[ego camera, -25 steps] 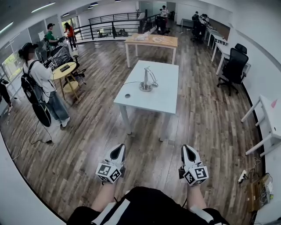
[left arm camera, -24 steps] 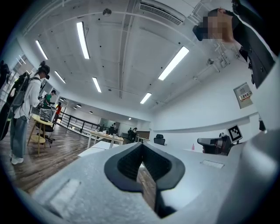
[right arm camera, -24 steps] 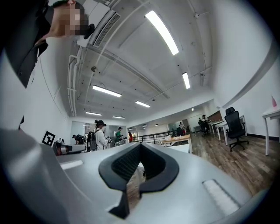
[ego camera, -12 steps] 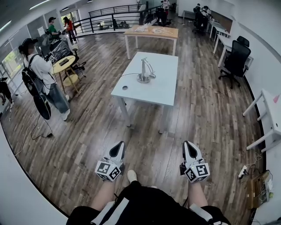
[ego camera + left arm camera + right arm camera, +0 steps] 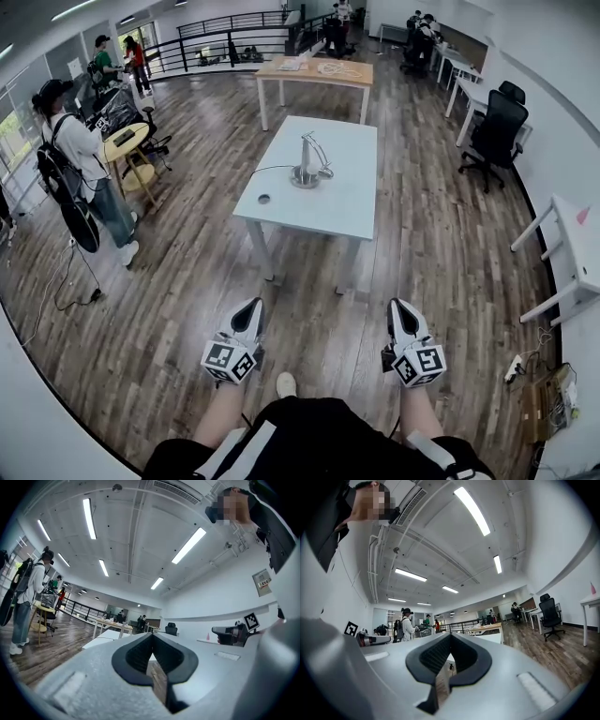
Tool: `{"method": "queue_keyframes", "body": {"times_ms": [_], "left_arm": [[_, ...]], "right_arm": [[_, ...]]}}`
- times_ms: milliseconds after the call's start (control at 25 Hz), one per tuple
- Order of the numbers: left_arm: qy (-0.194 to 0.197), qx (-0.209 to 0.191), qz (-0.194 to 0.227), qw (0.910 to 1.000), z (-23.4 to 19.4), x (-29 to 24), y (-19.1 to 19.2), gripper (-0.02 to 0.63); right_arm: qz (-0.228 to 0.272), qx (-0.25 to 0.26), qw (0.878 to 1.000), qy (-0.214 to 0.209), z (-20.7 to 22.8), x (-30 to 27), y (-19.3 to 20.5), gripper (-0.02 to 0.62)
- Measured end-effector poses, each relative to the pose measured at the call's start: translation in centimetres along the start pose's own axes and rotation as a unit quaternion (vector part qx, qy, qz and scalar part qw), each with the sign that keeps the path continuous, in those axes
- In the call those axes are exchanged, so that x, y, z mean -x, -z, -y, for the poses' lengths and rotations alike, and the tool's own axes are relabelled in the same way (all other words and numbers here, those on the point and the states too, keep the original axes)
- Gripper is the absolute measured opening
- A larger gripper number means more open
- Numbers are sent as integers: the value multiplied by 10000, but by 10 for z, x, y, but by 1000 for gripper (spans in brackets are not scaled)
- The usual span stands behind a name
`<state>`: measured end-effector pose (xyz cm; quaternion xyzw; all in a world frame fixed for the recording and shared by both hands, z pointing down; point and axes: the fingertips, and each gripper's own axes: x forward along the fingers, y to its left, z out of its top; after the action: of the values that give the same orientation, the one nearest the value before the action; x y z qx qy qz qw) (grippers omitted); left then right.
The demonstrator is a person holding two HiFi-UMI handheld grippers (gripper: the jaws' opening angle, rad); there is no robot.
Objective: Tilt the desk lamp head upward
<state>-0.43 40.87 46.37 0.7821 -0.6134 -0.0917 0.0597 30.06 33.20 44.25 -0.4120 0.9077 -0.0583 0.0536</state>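
The desk lamp [image 5: 307, 164], a slim silver arm on a round base, stands on the white table [image 5: 342, 211] in the middle of the room; in the head view its head points right and down. Both grippers hang level over the wooden floor, well short of the table's near edge. My left gripper [image 5: 251, 309] is shut and holds nothing, as is my right gripper [image 5: 398, 309]. In the left gripper view the left gripper [image 5: 152, 641] has its jaws together. In the right gripper view the right gripper [image 5: 450, 644] is closed too, with a small dark shape [image 5: 451, 667], probably the lamp, showing far ahead.
A person with a backpack [image 5: 70, 159] stands at the left beside a small round table [image 5: 127, 145]. A wooden table [image 5: 319, 70] is behind the white one, a black office chair [image 5: 494, 131] to the right, white desks [image 5: 572, 253] along the right wall. A shoe [image 5: 284, 382] shows below.
The whole view has shifted as the person walks forward; a shoe has come into view below. Both grippers keep their place in the head view and stay shut.
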Motion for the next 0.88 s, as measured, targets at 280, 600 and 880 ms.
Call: {"method": "queue_keyframes", "body": {"times_ms": [280, 600, 880], "left_arm": [[-32, 5, 82, 10000, -58, -14, -10, 0], [-55, 6, 96, 9999, -113, -19, -21, 0], [-24, 48, 118, 9999, -135, -30, -21, 0]], "right_arm": [[19, 88, 9999, -76, -18, -63, 3, 2], [42, 189, 9997, -150, -47, -119, 3, 2], [32, 215, 9997, -138, -54, -141, 6, 2]]}}
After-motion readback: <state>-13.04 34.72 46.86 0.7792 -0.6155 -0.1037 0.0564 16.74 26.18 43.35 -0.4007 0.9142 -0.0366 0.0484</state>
